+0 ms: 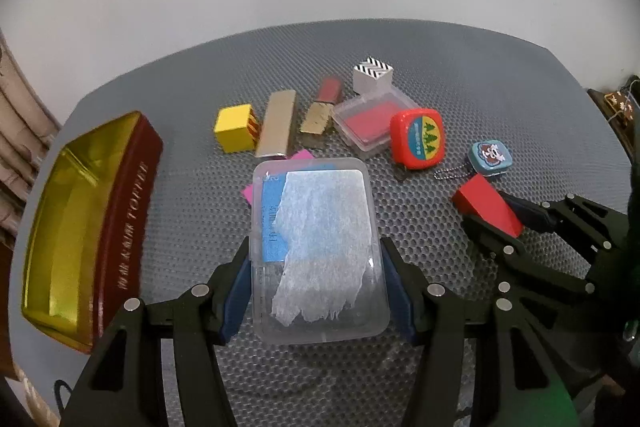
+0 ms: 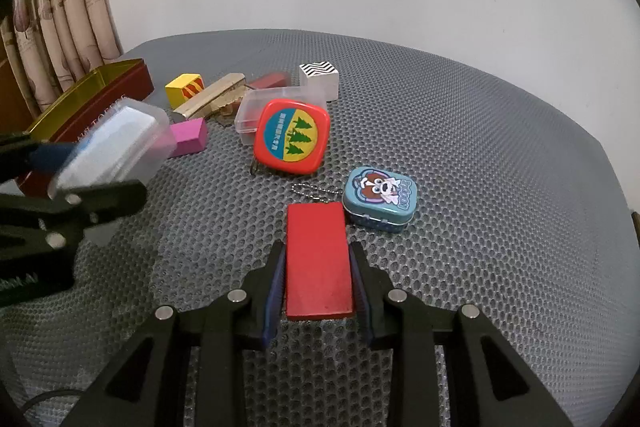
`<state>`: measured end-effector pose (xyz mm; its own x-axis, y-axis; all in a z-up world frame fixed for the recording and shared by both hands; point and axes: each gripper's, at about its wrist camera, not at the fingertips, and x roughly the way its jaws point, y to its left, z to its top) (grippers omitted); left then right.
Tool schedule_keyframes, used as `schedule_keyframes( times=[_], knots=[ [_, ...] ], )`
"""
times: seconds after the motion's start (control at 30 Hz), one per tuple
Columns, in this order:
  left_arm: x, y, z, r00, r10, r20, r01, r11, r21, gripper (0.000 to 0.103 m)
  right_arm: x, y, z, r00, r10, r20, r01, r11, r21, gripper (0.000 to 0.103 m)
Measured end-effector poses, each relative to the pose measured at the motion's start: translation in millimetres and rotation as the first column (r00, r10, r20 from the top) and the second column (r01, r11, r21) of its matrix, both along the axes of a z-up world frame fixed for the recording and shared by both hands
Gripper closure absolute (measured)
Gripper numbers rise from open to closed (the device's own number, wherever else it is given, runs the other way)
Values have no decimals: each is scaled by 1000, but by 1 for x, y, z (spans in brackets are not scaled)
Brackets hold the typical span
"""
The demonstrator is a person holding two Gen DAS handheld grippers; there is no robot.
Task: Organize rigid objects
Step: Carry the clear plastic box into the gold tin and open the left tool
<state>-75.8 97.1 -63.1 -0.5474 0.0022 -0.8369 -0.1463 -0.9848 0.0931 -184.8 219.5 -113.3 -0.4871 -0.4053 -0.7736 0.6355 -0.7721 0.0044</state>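
My left gripper (image 1: 318, 255) is shut on a clear plastic box (image 1: 320, 251) with blue paper and white tissue inside, its pads pressing on the box's long sides. In the right wrist view the clear box (image 2: 116, 147) hangs tilted above the mat in the left gripper (image 2: 80, 171), beside an open red tin with a gold inside (image 2: 92, 95). My right gripper (image 2: 317, 255) is shut on a red block (image 2: 318, 259), whose far end is at the mat. The open tin (image 1: 80, 227) lies left of the held box.
On the grey mesh mat (image 2: 480, 187) lie a yellow block (image 1: 234, 127), a gold bar (image 1: 276, 123), a zigzag cube (image 1: 372, 75), a clear case with a red pad (image 1: 372, 123), a red tape measure (image 2: 292, 137), a blue tin (image 2: 380, 199) and a pink block (image 2: 188, 141).
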Motion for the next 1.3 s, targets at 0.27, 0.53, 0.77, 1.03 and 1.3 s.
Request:
schedule_keyframes(
  times=[0.27, 0.53, 0.77, 1.03, 1.3],
  knots=[
    [-14, -32, 25, 998, 40, -48, -40, 999, 6, 48, 0, -1, -1, 1000, 0, 0, 0, 1000, 0, 72],
    [-32, -99, 46, 985, 158, -68, -157, 987, 11, 48, 0, 1, -1, 1000, -1, -3, 1, 1000, 3, 72],
    [-47, -177, 49, 951, 307, -47, -306, 952, 23, 48, 0, 1, -1, 1000, -1, -4, 1, 1000, 3, 72],
    [-54, -234, 23, 925, 380, 25, -380, 925, -14, 48, 0, 1, -1, 1000, 0, -5, 0, 1000, 5, 72],
    [-58, -265, -7, 912, 397, 104, -395, 918, -39, 48, -1, 0, -2, 1000, 0, -7, 0, 1000, 7, 72]
  ],
)
